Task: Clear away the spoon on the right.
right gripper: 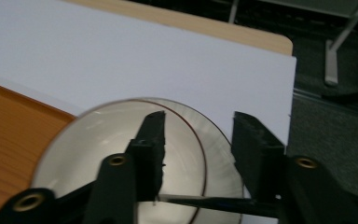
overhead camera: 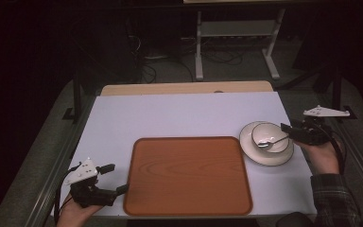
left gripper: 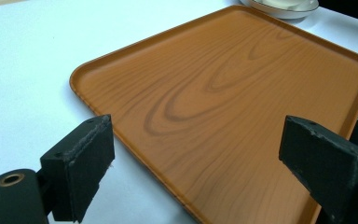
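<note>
An orange-brown wood-grain tray (overhead camera: 189, 175) lies at the table's front middle. To its right a cream plate (overhead camera: 275, 159) carries a small bowl (overhead camera: 263, 129) with a metal spoon (overhead camera: 267, 144) in it, handle pointing right. My right gripper (overhead camera: 287, 132) hovers at the bowl's right side, open. In the right gripper view its jaws (right gripper: 199, 116) stand apart over the plate (right gripper: 88, 135), and the spoon handle (right gripper: 205, 201) crosses the gap low down. My left gripper (overhead camera: 116, 178) is open beside the tray's front-left edge. In the left gripper view (left gripper: 198, 123) it faces the tray (left gripper: 214, 93).
A white sheet (overhead camera: 184, 113) covers the table, with a bare wooden strip (overhead camera: 184, 88) along the far edge. The plate's rim (left gripper: 284, 9) peeks past the tray's far corner. Dark floor, cables and a white stand (overhead camera: 236, 28) lie beyond the table.
</note>
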Demonstrator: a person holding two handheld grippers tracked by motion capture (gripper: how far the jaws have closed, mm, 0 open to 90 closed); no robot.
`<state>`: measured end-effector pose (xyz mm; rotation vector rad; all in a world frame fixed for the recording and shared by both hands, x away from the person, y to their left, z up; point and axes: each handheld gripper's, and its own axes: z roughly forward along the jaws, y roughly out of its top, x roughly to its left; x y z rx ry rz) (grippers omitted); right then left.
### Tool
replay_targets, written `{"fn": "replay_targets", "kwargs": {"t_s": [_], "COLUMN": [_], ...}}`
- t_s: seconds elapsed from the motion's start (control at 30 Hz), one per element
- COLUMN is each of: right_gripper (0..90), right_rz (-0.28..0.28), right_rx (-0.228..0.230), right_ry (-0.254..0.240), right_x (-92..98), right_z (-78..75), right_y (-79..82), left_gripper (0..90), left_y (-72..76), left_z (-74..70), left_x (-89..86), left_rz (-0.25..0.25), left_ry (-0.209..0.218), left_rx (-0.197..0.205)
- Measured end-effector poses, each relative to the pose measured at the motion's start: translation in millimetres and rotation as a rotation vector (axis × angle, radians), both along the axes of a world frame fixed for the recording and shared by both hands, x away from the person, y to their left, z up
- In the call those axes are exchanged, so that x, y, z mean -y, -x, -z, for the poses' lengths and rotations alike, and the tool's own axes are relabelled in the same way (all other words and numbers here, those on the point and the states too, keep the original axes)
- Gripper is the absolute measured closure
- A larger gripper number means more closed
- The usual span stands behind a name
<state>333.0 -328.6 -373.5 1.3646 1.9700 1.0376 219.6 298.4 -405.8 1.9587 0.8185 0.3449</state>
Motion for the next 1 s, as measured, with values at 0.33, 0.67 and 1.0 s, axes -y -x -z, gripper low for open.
{"fn": "replay_targets", "kwargs": {"t_s": [0.33, 0.67, 1.0], "right_gripper": [47.0, 45.9, 45.3], "right_rz": [-0.041, 0.048, 0.081], "right_rx": [0.045, -0.009, -0.036], "right_ry": [-0.056, -0.106, -0.159], "right_x": [-2.1, 25.6, 35.7], "right_z": [-0.2, 12.6, 24.6], "right_y": [30.8, 49.9, 38.1], "left_gripper": [9.7, 9.6, 9.6], "left_y": [0.5, 0.0, -0.7], "left_z": [-0.2, -0.2, 0.7], "left_x": [0.5, 1.0, 2.0], "left_rz": [0.003, 0.006, 0.007], "left_ry": [0.003, -0.002, -0.005], "left_rx": [0.002, 0.001, -0.002]}}
